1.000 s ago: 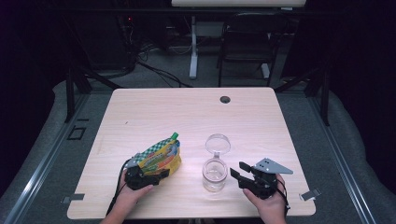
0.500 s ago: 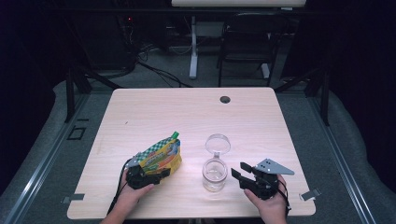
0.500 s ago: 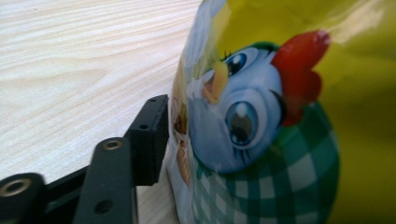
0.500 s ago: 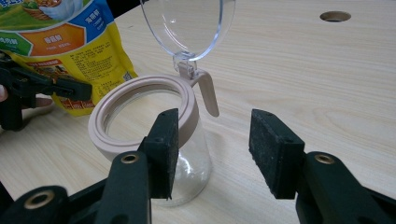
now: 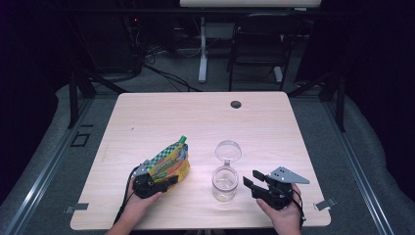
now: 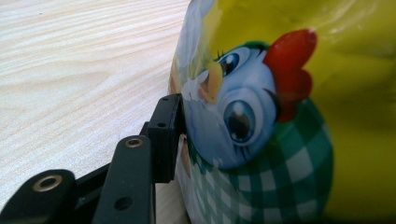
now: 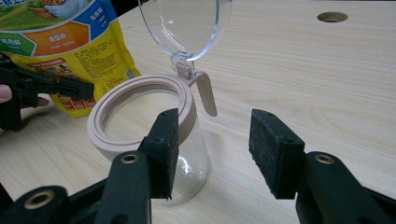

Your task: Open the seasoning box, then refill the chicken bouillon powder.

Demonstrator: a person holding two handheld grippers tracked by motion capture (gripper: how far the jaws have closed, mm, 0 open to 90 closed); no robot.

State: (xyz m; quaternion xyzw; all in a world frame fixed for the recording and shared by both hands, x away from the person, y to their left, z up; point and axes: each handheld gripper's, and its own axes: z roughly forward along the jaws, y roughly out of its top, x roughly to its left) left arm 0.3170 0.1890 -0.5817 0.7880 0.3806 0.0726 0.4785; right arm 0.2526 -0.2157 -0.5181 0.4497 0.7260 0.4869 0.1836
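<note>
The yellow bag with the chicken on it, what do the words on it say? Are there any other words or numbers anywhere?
Snack bag, orange panel: white Chinese characters, too blurred to read.
Snack bag, blue and green panels: more small characters, too blurred to read.
Snack bag, yellow back: fine print, too small to read.
Snack bag front in the left gripper view: a cartoon chicken, no words.
Glass jar and table: no words or numbers.
</note>
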